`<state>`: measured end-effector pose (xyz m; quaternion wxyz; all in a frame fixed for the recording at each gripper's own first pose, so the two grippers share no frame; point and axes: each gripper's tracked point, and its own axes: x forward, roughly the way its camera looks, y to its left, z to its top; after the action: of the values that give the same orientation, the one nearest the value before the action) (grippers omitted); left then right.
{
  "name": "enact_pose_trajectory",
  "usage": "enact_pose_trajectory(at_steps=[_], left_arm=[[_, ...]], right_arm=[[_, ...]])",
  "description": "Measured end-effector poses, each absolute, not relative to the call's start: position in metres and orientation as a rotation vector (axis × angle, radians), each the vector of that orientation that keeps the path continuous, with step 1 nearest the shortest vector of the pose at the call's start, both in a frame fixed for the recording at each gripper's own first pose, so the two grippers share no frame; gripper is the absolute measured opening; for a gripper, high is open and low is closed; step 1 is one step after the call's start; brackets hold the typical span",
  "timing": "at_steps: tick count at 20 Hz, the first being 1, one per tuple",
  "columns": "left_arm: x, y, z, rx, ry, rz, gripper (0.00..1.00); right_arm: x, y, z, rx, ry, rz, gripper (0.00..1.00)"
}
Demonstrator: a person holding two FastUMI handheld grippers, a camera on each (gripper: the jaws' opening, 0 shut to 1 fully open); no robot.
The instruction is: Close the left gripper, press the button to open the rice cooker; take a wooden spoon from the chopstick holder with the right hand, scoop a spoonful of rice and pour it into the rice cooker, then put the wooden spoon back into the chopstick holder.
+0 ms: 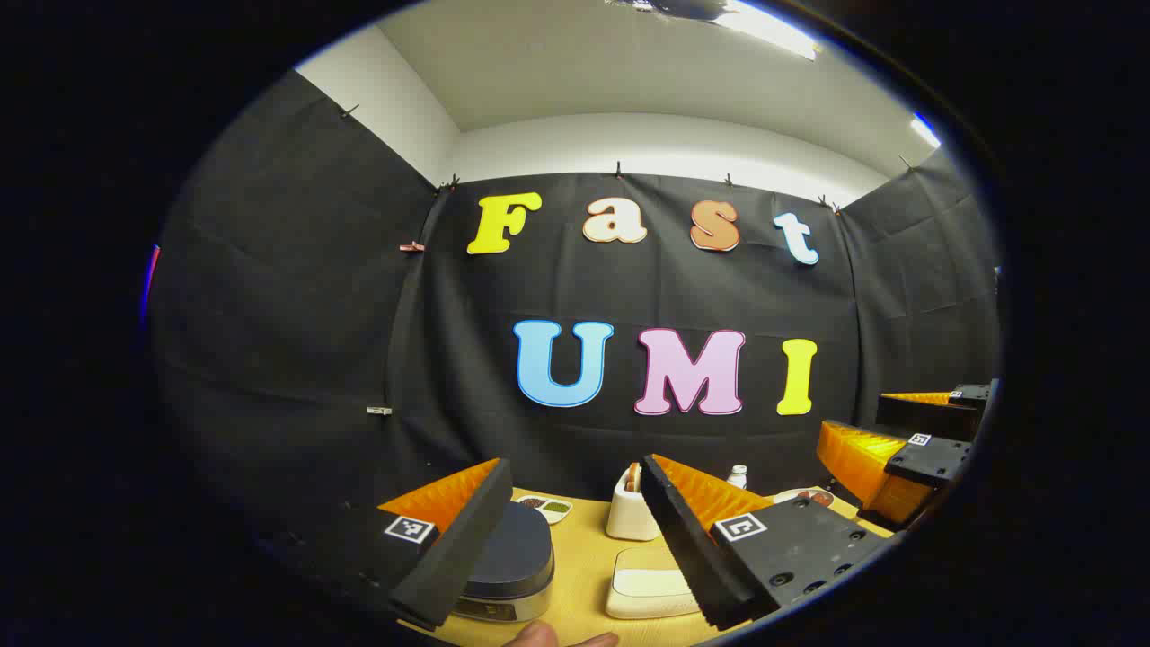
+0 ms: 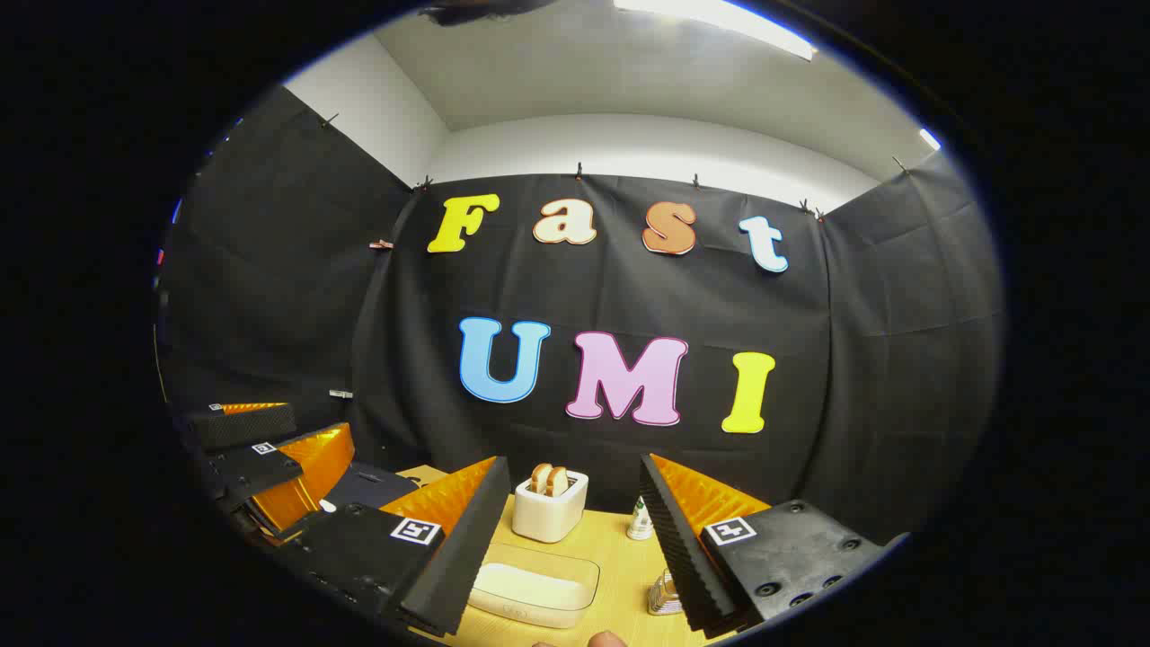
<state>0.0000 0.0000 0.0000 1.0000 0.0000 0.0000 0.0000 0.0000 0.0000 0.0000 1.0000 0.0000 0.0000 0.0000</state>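
Closest in the left gripper view is the left gripper (image 1: 575,548), its fingers spread wide with nothing between them, hovering above the wooden desk (image 1: 584,575). Just past its left finger sits the rice cooker (image 1: 512,562), dark lid shut, near the front left of the desk. Between the fingers lies a clear container of rice (image 1: 647,584), and behind that a white toaster (image 1: 632,512) with bread poking out. A small two-part dish (image 1: 544,508) sits at the back of the desk beside the cooker, and a little white bottle (image 1: 738,476) stands near the wall cloth. Off to the right, the right gripper (image 1: 898,458) hangs in the air.

In the right gripper view, the right gripper (image 2: 575,548) is also wide open and holding nothing, with the rice container (image 2: 535,589) right below the gap and the toaster (image 2: 550,508) behind it. By the right finger there's a small ribbed metallic thing (image 2: 663,595) (too blurry to name, might be the chopstick holder). A small bottle (image 2: 640,521) stands further back. The left gripper (image 2: 269,467) shows at the left, over the cooker (image 2: 368,490)
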Motion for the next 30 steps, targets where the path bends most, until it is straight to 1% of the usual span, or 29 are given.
enact_pose_trajectory(at_steps=[2,5,12,16,23,24,27,28,29,30], left_arm=[[0.000,0.001,0.002,-0.003,-0.007,0.006,0.97],[-0.003,0.014,0.001,0.009,-0.004,0.054,0.97],[-0.006,0.025,-0.008,0.018,0.024,0.088,0.97],[-0.004,0.027,-0.009,0.016,0.019,0.086,0.97],[0.008,0.048,-0.026,0.019,0.059,0.126,0.96],[0.011,0.052,-0.028,0.022,0.063,0.135,0.91],[0.017,0.066,-0.030,0.060,0.055,0.152,0.82],[0.020,0.075,-0.031,0.075,0.054,0.170,0.76],[0.023,0.079,-0.034,0.079,0.059,0.177,0.75],[0.026,0.082,-0.037,0.084,0.070,0.183,0.67]], right_arm=[[0.002,0.001,-0.001,0.005,0.001,0.009,0.91],[0.004,0.008,-0.006,0.009,0.017,0.042,0.90],[0.004,0.011,-0.014,0.017,0.035,0.039,0.92],[0.007,0.008,-0.019,0.026,0.050,0.025,0.90],[0.012,0.012,-0.019,0.012,0.037,0.020,0.90],[0.015,0.014,-0.020,0.008,0.040,0.020,0.89],[0.019,0.016,-0.024,-0.001,0.048,0.018,0.90],[0.020,0.017,-0.025,-0.004,0.050,0.016,0.90],[0.022,0.018,-0.026,-0.006,0.051,0.015,0.90],[0.022,0.018,-0.026,-0.009,0.051,0.011,0.89]])
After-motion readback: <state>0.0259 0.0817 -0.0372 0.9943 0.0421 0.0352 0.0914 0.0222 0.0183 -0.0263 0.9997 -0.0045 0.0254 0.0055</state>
